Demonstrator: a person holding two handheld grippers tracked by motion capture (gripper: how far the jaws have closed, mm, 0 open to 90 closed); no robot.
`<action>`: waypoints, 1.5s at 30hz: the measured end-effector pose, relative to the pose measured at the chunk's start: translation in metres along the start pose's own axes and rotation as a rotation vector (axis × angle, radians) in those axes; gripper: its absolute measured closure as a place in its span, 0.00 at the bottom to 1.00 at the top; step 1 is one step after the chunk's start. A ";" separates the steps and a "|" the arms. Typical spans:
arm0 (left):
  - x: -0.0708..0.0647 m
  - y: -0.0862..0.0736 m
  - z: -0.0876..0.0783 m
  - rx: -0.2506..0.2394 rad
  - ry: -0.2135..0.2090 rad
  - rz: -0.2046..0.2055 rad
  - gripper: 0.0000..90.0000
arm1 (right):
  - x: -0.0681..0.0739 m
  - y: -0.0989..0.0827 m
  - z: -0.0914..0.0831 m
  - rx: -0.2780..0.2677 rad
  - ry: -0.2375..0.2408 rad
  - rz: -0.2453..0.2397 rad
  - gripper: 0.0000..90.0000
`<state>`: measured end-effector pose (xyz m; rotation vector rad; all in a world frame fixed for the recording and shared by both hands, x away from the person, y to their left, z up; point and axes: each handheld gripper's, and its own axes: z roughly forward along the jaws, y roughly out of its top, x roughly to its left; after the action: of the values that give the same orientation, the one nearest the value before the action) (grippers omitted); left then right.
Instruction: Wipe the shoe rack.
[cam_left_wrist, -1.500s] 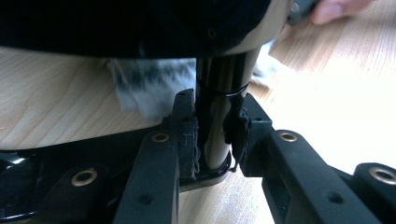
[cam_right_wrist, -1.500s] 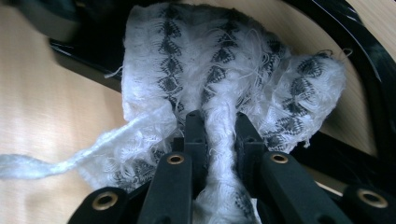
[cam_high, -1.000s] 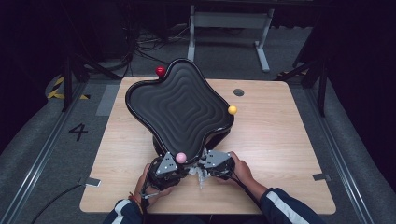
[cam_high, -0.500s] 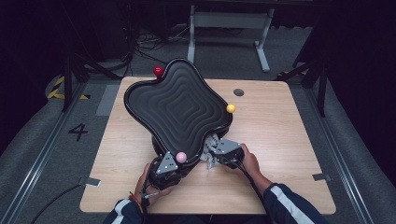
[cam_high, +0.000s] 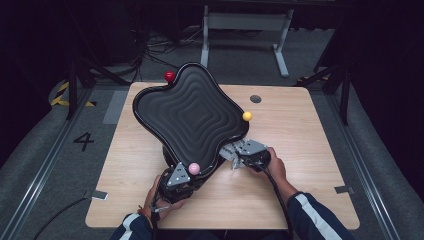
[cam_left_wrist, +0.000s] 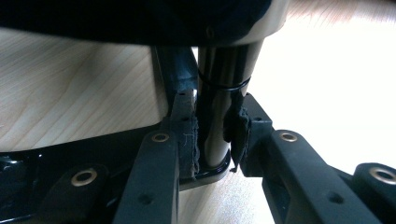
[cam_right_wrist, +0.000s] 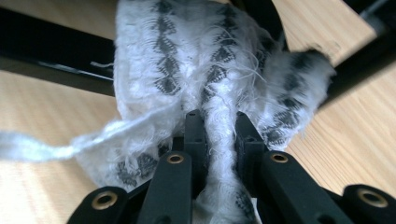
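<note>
Two grippers were at work on one tabletop. Item: tray (cam_high: 187, 112), glossy black, four-lobed with wavy outline and concentric ridges across its face, tilted with its far edge raised, mounted on a dark cylindrical post (cam_left_wrist: 219, 116) over a black base. Three small balls sat at its rim: red ball (cam_high: 169, 76) at the far corner, yellow ball (cam_high: 247, 116) at the right lobe, pink ball (cam_high: 194, 168) at the near lobe. Item: cloth (cam_right_wrist: 205, 70), white, loosely woven and frayed, with grey diamond-patterned bands and one thread trailing to the side; it lay bunched at the tray's near right edge. Item: table (cam_high: 300, 130), pale wood grain, rectangular, with a round dark grommet (cam_high: 255, 99) near its far edge. Beyond it stood a grey metal stand (cam_high: 245, 30) on a dark floor marked with a numeral.

The tray's near lobe overhung the left gripper (cam_high: 176, 181), whose padded jaws were clamped on the post just above the base. The right gripper (cam_right_wrist: 219, 126) had its jaws pinched together on a fold of the cloth, beside the tray's right edge.
</note>
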<state>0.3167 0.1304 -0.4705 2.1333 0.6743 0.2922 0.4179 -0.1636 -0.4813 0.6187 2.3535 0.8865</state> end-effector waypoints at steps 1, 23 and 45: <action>0.000 0.000 0.000 0.001 0.000 0.002 0.81 | -0.003 -0.001 0.000 0.007 -0.013 0.006 0.88; 0.001 -0.001 0.001 -0.005 -0.005 -0.005 0.81 | 0.065 0.029 -0.010 -0.090 0.210 -0.152 0.88; 0.001 -0.001 0.003 -0.018 -0.006 -0.003 0.81 | 0.019 0.017 0.004 -0.030 0.036 -0.060 0.88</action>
<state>0.3180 0.1298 -0.4733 2.1153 0.6686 0.2893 0.4104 -0.1393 -0.4781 0.5210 2.3735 0.9109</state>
